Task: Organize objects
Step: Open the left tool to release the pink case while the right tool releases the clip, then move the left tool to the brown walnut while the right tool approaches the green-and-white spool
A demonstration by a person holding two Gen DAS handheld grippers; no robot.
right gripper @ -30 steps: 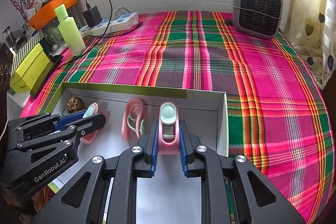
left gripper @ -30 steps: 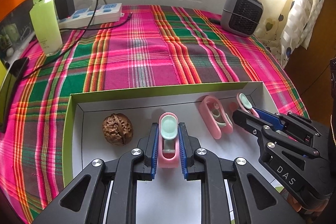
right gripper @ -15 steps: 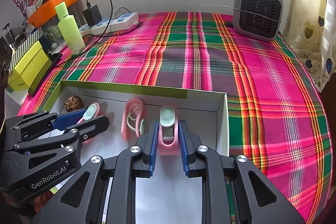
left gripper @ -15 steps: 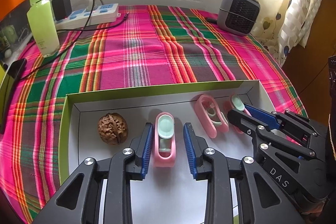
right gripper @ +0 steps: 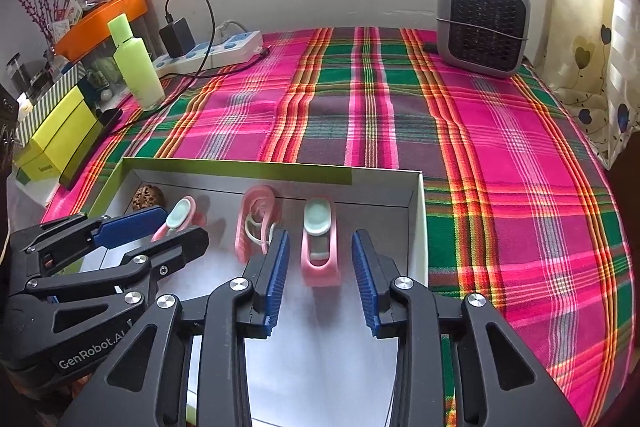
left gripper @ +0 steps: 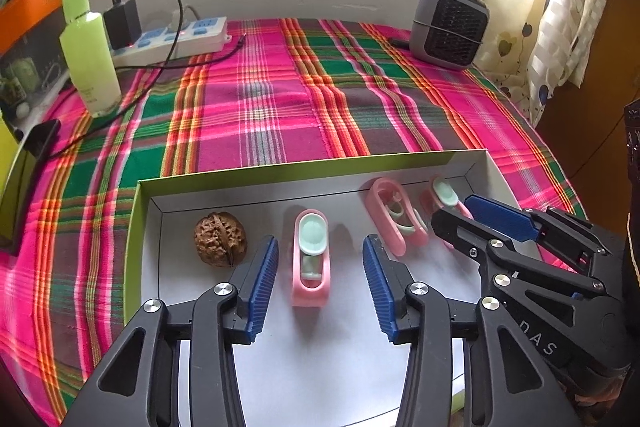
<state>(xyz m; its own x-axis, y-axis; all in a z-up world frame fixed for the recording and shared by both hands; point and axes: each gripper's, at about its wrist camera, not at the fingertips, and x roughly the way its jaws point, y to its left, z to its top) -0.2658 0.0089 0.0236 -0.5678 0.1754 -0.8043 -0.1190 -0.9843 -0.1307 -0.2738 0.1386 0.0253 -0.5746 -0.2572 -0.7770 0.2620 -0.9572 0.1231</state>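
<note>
Both pink clips now sit inside the white box (left gripper: 496,175). The left gripper (left gripper: 318,285) is opening around the left clip (left gripper: 311,259), its fingers clear of it, the walnut (left gripper: 220,239) just beside. The right gripper (right gripper: 320,281) is opening narrower around the right clip (right gripper: 319,243). I'd lift straight up so the fingers don't drag either clip.

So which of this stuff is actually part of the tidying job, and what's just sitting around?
Part of the job:
- white box
- three pink clips
- walnut
- left gripper and right gripper, jaws opening, each around a clip

Lying about:
- green bottle
- power strip
- charger
- small heater
- plaid cloth
</note>
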